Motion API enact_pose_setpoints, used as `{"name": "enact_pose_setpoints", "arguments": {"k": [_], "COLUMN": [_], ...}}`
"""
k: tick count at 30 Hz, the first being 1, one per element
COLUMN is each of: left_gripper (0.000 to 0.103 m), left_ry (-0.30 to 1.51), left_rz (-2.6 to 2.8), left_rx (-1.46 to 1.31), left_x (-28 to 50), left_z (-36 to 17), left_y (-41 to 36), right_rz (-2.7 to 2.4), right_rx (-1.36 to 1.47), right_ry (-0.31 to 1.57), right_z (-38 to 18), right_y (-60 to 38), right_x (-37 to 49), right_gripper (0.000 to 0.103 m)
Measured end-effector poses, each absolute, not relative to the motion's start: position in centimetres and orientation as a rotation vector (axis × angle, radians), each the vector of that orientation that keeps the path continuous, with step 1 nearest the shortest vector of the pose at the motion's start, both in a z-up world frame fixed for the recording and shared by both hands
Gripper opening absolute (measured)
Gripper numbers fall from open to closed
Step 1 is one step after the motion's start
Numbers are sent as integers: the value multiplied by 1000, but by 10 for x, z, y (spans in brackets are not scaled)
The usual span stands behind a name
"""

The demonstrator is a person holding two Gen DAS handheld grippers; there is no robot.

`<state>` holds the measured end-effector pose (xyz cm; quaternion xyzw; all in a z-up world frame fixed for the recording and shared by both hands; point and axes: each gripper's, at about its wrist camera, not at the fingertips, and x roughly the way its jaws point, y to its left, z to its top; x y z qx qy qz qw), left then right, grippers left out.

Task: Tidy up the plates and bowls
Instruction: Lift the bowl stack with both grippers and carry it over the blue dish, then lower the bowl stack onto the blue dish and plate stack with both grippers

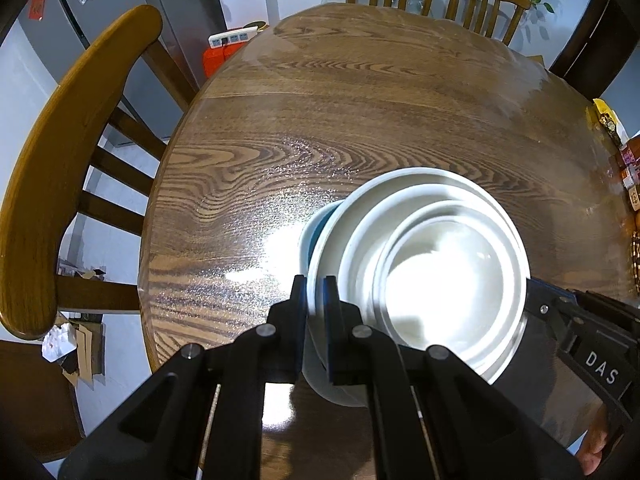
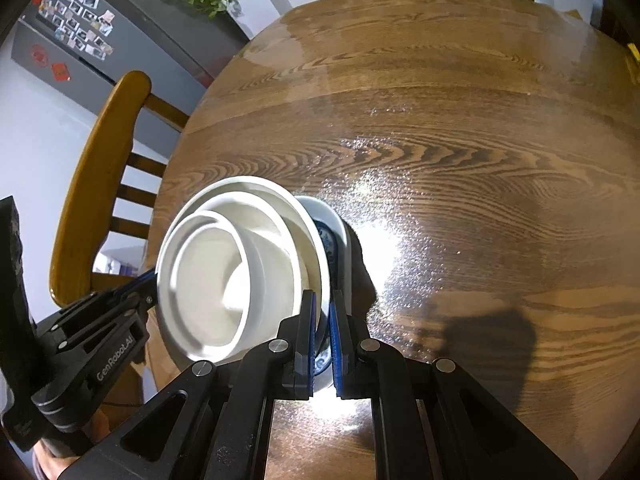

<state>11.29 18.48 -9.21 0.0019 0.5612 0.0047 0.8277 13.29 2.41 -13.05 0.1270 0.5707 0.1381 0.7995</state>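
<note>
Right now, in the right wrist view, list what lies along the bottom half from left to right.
left gripper → stack of white plates → right gripper, shut on the blue-patterned bowl → bare wooden table.

Ahead of both grippers the round wooden table lies bare to its far edge, so forward travel is free. Between the left gripper and the right gripper the stack of bowls fills the gap. Wooden chairs ring the table's rim, left of the left gripper and beyond the far edge.
</note>
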Motion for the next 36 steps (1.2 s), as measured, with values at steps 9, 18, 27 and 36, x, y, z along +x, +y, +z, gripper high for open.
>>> {"name": "enact_pose_setpoints", "arguments": {"k": [9, 18, 27, 36], "left_gripper": [3, 3, 4, 4], "left_ry": [1166, 1148, 1140, 1127], "left_rz": [-3, -17, -26, -22], "left_rx": [1, -19, -22, -3], "left_x": [112, 110, 109, 108], "left_z": [-92, -92, -92, -90], "left_y": [184, 186, 188, 186], "right_rz": [275, 253, 243, 239], "right_rx": [239, 210, 208, 195], "right_ry": [1195, 1170, 1170, 1164], "right_z": [-129, -128, -127, -124], "right_y": [26, 29, 30, 27], "right_x": [133, 130, 130, 129], "right_gripper": [10, 10, 10, 10]}}
